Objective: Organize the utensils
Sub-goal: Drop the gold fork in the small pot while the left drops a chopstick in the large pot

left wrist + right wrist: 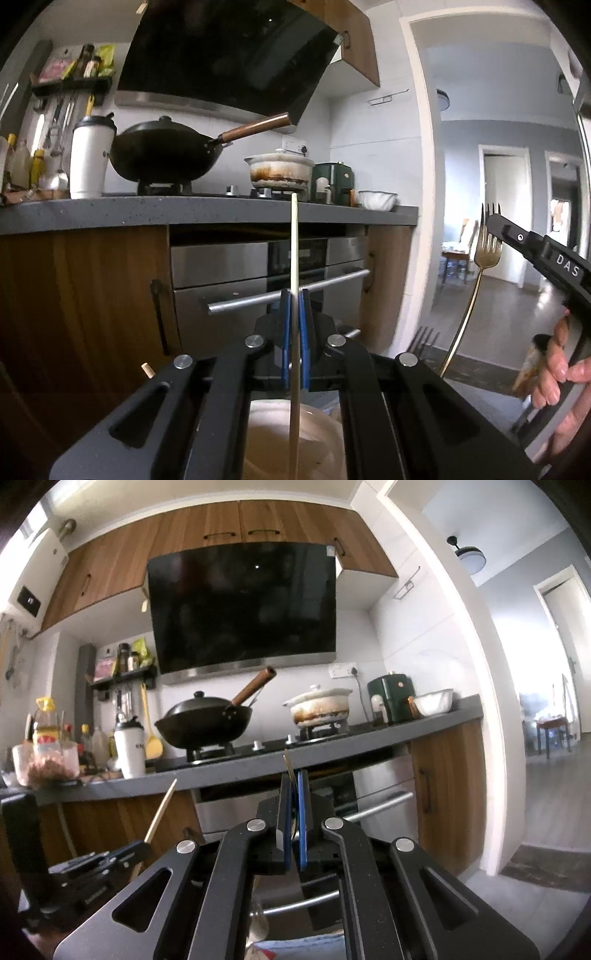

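My left gripper (294,295) is shut on a pale chopstick (294,243) that stands upright between its blue pads, its tip reaching the counter's height. It shows in the right wrist view (159,812) too. My right gripper (294,775) is shut on a gold fork (487,243), held tines up at the right in the left wrist view; only a gold sliver of it (288,762) sticks out above the pads in its own view. A pale bowl (317,435) lies below the left gripper. Other fork tines (424,338) show lower right.
A grey counter (184,212) with a hob carries a black wok (166,151), a stained white pot (280,170), a white tumbler (90,158), a green appliance (332,182) and bottles. Below it are an oven with a bar handle (288,291) and wooden cabinets. A doorway opens at the right.
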A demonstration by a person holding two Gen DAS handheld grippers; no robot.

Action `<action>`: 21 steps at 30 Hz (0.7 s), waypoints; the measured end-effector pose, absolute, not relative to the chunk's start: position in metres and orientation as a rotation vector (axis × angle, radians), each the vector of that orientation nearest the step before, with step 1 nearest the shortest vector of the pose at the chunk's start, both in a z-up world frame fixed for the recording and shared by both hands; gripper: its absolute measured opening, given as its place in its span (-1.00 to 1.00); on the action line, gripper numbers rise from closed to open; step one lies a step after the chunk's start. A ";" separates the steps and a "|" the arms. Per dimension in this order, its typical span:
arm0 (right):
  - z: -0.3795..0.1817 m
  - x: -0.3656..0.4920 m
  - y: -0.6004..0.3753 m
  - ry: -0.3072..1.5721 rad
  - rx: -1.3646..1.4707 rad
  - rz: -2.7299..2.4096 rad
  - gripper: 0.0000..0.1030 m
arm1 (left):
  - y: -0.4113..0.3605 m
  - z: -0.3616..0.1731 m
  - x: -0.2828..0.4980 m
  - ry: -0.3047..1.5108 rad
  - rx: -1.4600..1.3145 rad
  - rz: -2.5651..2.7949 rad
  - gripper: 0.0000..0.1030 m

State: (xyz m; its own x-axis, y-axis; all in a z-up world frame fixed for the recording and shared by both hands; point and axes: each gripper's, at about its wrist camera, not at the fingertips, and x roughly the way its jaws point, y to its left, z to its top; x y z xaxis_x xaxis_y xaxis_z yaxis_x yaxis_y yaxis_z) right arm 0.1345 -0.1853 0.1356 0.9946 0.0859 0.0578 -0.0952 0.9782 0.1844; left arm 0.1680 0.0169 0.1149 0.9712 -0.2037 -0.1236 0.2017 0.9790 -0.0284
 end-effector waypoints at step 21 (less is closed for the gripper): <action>0.098 0.150 -0.143 0.115 0.023 0.175 -0.92 | 0.034 0.066 0.113 0.174 -0.049 -0.181 -0.91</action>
